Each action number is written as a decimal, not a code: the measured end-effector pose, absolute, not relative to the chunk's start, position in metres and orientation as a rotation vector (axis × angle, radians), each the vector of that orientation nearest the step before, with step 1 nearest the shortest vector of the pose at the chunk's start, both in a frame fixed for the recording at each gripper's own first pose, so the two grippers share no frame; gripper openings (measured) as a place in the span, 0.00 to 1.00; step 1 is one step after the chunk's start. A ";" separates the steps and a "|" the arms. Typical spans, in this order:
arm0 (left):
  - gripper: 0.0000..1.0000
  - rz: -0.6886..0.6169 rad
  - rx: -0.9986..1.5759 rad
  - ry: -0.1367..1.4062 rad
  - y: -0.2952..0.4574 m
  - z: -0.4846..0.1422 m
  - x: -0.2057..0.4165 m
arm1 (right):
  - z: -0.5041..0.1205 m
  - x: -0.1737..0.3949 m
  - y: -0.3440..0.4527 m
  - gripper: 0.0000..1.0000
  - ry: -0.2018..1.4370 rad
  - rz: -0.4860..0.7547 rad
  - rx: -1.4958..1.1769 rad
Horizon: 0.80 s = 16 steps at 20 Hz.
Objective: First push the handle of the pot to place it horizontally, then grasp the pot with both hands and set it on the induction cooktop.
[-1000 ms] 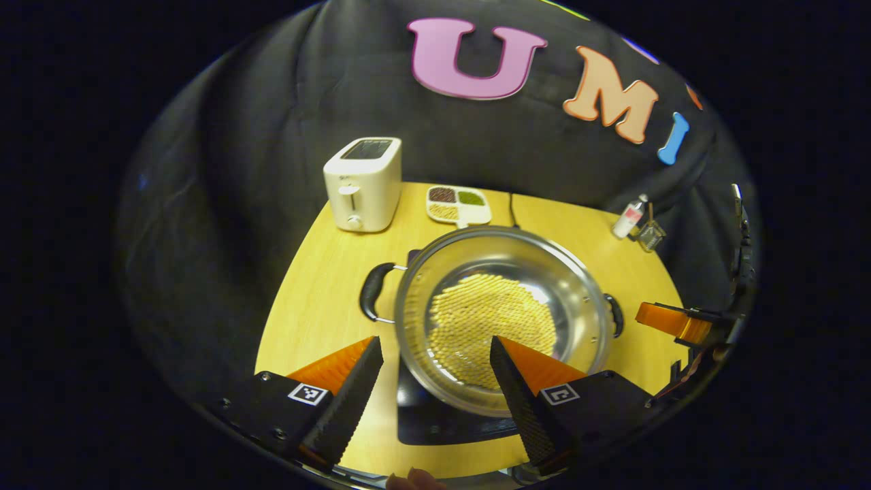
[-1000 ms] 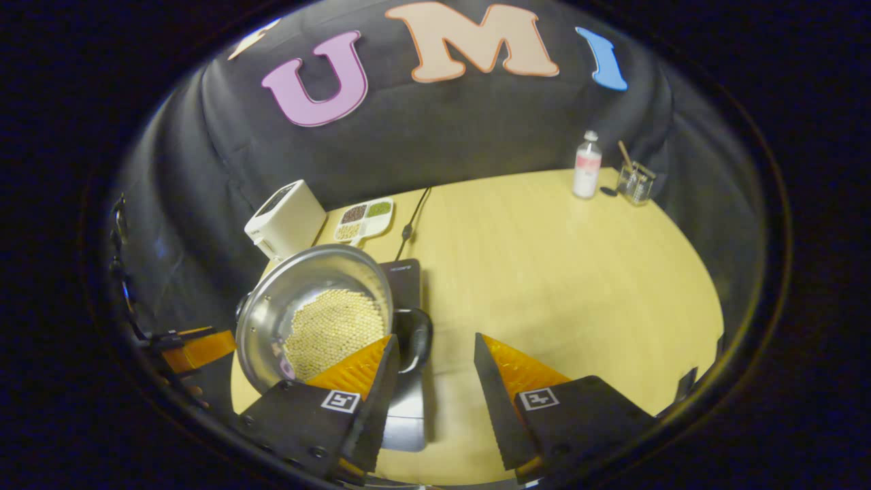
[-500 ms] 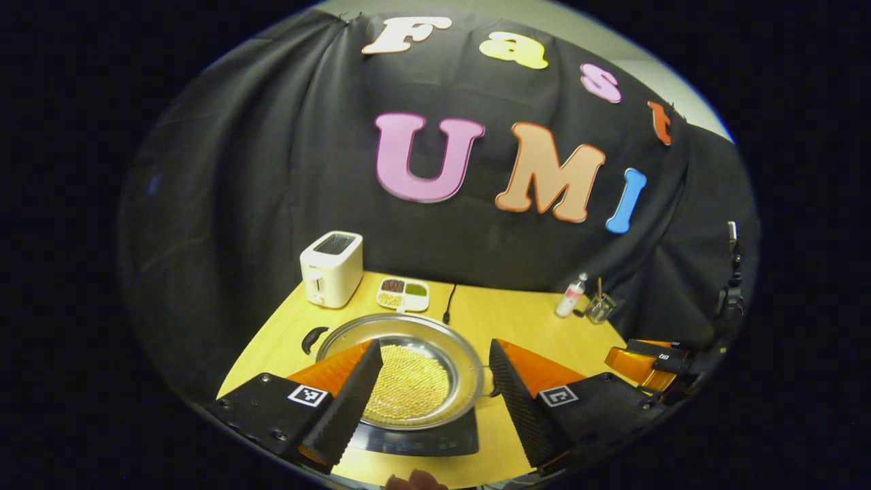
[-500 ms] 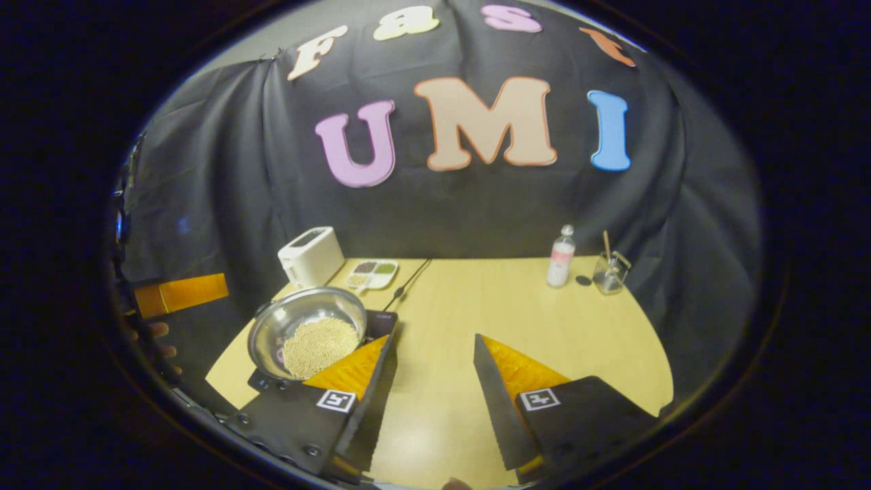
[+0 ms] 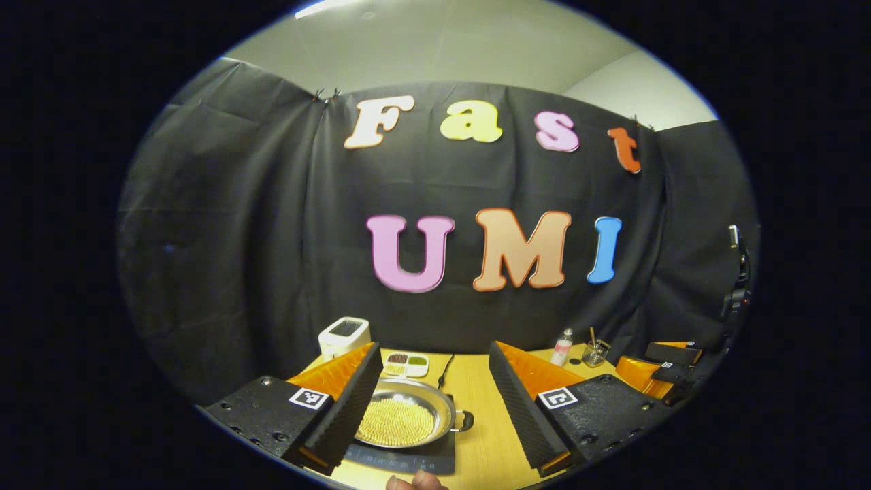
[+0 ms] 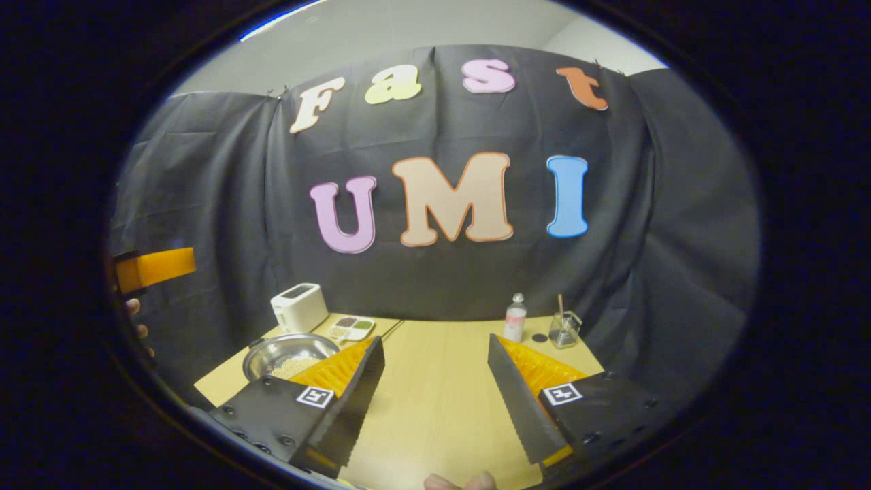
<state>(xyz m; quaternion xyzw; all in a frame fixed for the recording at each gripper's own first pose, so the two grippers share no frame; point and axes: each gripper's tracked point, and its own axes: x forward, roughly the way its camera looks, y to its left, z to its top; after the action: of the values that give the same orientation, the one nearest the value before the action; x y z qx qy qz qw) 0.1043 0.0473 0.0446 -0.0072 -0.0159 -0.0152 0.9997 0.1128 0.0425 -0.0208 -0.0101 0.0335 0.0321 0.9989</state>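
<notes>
Sits on the flat black induction cooktop [image 5: 408, 459]: the round stainless-steel pot [image 5: 407, 418], its bottom covered with small pale-yellow beads, low in the left gripper view, beyond and between the spread fingers of the left gripper [image 5: 432, 401]. Wide open, that gripper, nothing held, well apart from the pot. Same for the right gripper [image 6: 435, 401]: fingers spread wide over bare yellow wooden table [image 6: 435, 381], nothing between them, pot [image 6: 289, 354] off to its left and partly behind its left finger. Also seen at the right edge of the left gripper view, the right gripper [image 5: 656, 367], away from the pot.

Square black-and-white markers on the gripper bodies; no brand or label legible on pot or cooktop.

Black loop handle [image 5: 465, 422] sticking out sideways on the pot's right in the left gripper view, lying level; opposite handle hidden behind a finger.

Farther back: white two-slot toaster [image 5: 344, 335], white divided tray of grains [image 5: 406, 365], small clear bottle [image 6: 515, 318].
</notes>
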 end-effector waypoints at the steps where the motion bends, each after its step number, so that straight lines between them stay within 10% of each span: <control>1: 0.93 -0.030 0.008 -0.061 0.050 0.053 0.101 | -0.012 0.107 0.041 0.92 0.035 0.063 -0.034; 16: 0.92 -0.088 -0.019 -0.132 0.060 0.063 0.062 | 0.033 0.045 0.073 0.98 -0.103 0.040 -0.103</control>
<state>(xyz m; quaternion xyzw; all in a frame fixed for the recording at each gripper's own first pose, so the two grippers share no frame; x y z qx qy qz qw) 0.0623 0.0605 0.0629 -0.0097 -0.0657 -0.0439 0.9968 0.0452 0.0730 0.0325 -0.0515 -0.0516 0.0198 0.9971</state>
